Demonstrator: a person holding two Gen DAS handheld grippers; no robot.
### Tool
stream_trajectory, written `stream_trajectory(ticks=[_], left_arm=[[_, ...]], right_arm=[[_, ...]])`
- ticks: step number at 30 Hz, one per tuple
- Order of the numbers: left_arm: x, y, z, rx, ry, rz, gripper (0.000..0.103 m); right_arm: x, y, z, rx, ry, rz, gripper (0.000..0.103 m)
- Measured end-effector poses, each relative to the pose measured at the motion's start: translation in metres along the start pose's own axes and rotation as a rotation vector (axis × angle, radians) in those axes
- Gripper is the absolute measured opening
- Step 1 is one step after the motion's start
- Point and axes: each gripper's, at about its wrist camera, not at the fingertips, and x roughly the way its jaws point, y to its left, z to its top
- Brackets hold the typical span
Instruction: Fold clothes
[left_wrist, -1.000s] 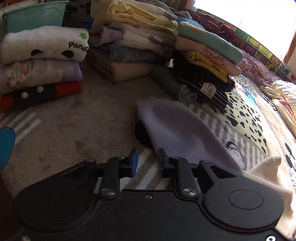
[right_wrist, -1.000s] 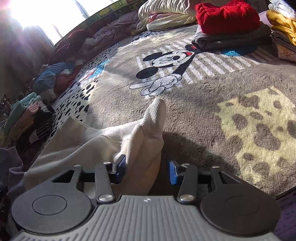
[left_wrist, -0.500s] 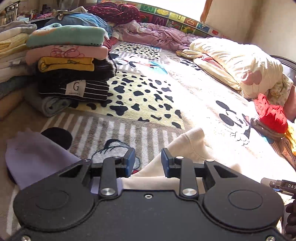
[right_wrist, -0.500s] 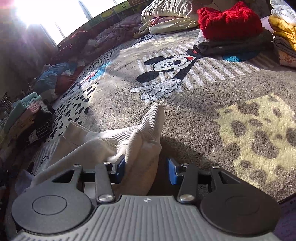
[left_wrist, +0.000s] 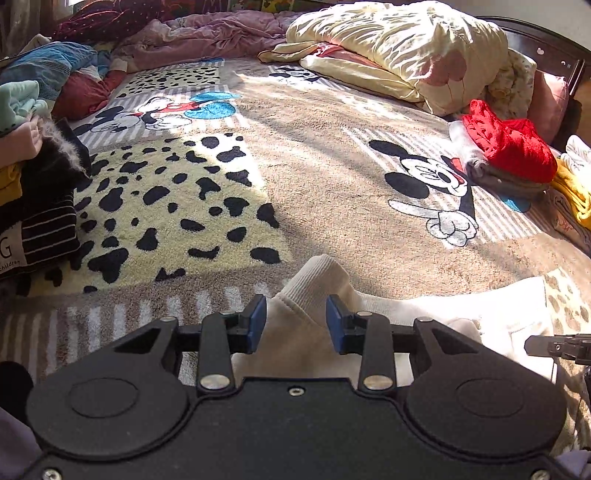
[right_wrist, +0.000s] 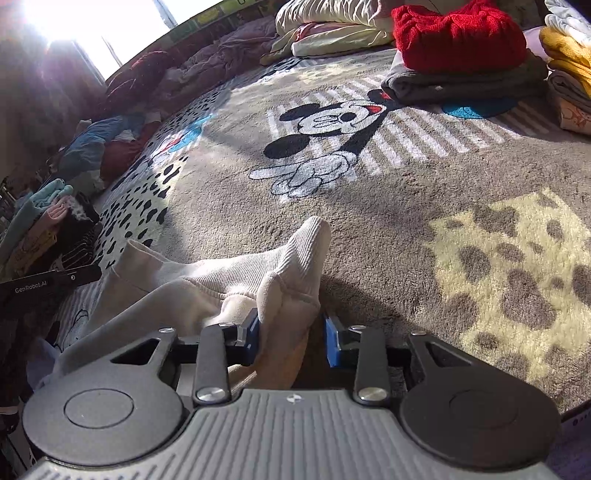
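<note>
Left gripper (left_wrist: 295, 323) has just widened around a cream sweatshirt (left_wrist: 317, 280) corner, ungripped; right gripper (right_wrist: 290, 332) (closing on ribbed hem) should pinch both layers squarely.

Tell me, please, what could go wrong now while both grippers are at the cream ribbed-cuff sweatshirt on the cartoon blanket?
1. The left gripper has just been opening; its pads stand beside the cream ribbed-cuff sweatshirt without pressing, so closing may catch only a thin fold.
2. The right gripper has just been closing on a bunched cuff; several layers may lift together.
3. A lift could drag fabric across the fuzzy cartoon blanket.
</note>
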Motion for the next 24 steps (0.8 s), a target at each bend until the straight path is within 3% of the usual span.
stream_trajectory(ticks=[4, 5, 7, 8, 11, 15, 19, 24], left_arm=[[0.022, 0.000, 0.003, 0.039, 0.040, 0.018, 0.050], [0.025, 0.000, 0.003, 0.048, 0.051, -0.007, 0.041], [0.027, -0.001, 0.004, 0.058, 0.062, -0.038, 0.011], [0.026, -0.003, 0.004, 0.059, 0.061, -0.051, 0.008], [0.009, -0.002, 0.011, 0.007, -0.004, -0.129, 0.007], [-0.011, 0.016, 0.026, -0.165, -0.121, -0.186, 0.007], [-0.011, 0.038, 0.034, -0.284, -0.175, -0.133, 0.007], [0.000, 0.065, 0.035, -0.388, -0.195, -0.043, 0.007]], right_arm=[[0.004, -0.003, -0.006, 0.016, 0.003, 0.024, 0.010], [0.004, -0.003, -0.006, 0.015, -0.002, 0.026, 0.009], [0.004, -0.005, -0.004, 0.021, -0.010, 0.040, 0.007], [0.004, -0.006, -0.002, 0.023, -0.014, 0.047, 0.007], [-0.002, -0.010, 0.017, 0.025, -0.050, 0.057, 0.007], [-0.006, -0.008, 0.064, -0.013, -0.108, 0.049, 0.006], [-0.002, 0.015, 0.119, -0.114, -0.162, 0.032, 0.006], [0.025, 0.054, 0.162, -0.224, -0.182, -0.009, 0.006]])
